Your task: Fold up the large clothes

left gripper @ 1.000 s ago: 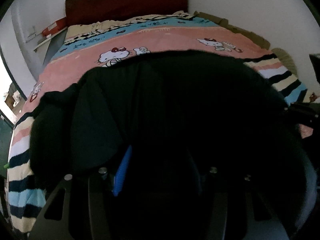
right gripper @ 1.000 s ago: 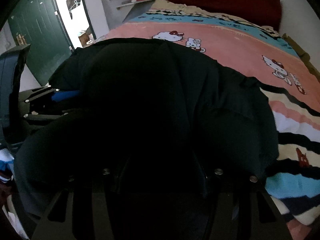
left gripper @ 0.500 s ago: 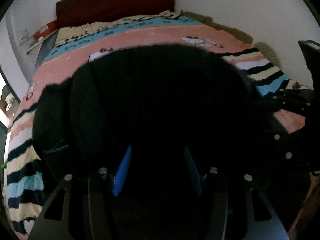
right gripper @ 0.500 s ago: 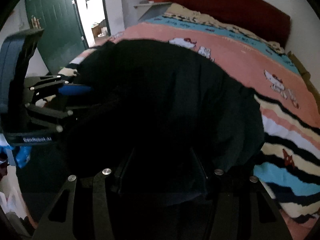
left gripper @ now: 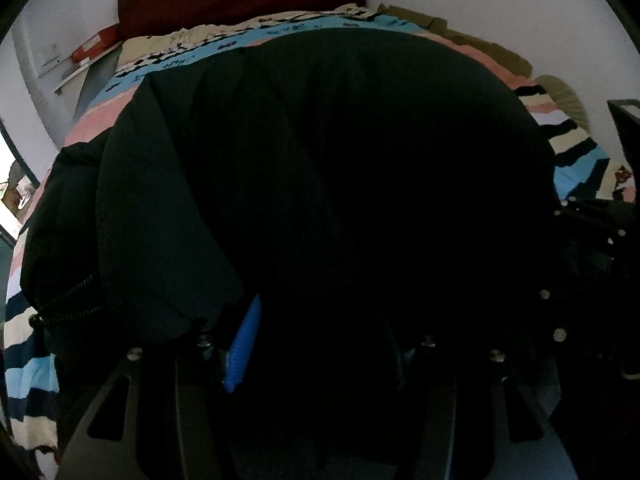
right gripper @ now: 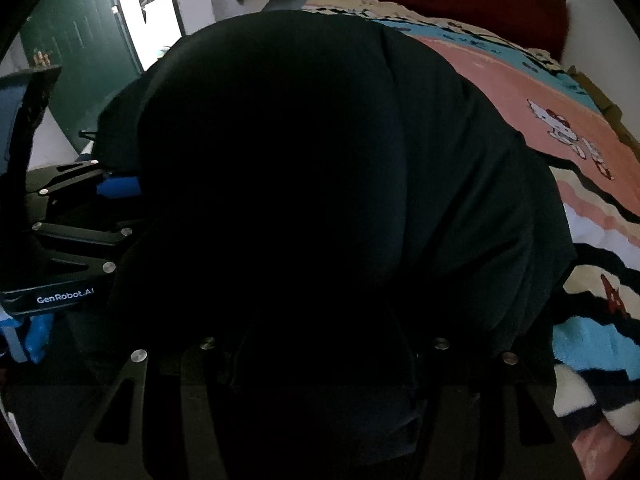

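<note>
We hold the black jacket lifted over the bed, both grippers' fingers pinching its near edge: left gripper, right gripper. Next, we judge, carry it far and lay it flat.

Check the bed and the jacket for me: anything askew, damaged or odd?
Nothing looks damaged. The black jacket is bunched in a mound over both grippers, hiding most of the striped blanket; normal mid-fold. Its zipper hangs at the left edge.
</note>
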### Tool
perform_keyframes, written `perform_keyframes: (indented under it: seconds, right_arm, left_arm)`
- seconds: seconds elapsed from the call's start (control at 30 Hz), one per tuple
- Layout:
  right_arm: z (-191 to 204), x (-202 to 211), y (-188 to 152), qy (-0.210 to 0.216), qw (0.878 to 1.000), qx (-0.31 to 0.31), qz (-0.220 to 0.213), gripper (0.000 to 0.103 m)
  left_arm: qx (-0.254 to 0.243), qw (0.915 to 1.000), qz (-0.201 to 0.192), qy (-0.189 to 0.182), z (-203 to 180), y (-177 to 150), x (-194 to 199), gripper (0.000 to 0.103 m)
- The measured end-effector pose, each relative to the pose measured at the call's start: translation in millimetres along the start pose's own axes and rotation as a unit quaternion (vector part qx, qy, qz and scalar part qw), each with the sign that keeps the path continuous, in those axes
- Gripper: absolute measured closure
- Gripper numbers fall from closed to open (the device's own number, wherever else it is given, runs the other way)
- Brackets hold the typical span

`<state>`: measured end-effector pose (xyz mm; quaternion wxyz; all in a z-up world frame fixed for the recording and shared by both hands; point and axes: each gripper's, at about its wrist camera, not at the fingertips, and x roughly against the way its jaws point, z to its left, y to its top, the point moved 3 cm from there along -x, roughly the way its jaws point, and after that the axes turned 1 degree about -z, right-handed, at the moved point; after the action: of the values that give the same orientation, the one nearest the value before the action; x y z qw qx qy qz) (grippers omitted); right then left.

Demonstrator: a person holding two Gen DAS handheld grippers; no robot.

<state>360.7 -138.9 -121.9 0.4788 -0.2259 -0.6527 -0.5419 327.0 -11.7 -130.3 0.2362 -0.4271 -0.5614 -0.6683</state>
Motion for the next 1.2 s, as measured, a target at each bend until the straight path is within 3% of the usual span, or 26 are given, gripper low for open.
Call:
perform_keyframes:
  seconds: [0.17,0.7,0.93,1.13,1.2]
  right_arm:
    - [-0.7,18.7,1.1,-0.004,1.0,-0.029,-0.001,0.046]
    - [10.5,160.3,-60.3,-0.007,0.992,-0.055,-0.111,0.037]
    - [-25.4,208.2,-92.7,-0.04,0.988,-0.081,-0.125,0.034]
    - [-68.4,241.7,-145.8,-0.072,0.983,-0.12,-0.118,0.032]
    - [-76.2,248.6,-163.1,-0.076,0.982,-0.128,-0.115,0.031]
  left_arm:
    - [0.015,0.9995,-0.026,-0.002,2.5,-5.1,33.8,0.051]
    - [0.036,0.9958,-0.081,0.025,13.6,-60.5,159.2,0.051]
    - [0.061,0.9934,-0.092,0.03,33.6,-86.8,189.1,0.051]
    - [0.089,0.9922,-0.081,0.031,60.8,-124.3,200.2,0.05]
    - [0.1,0.9916,-0.074,0.037,70.9,-138.3,201.1,0.043]
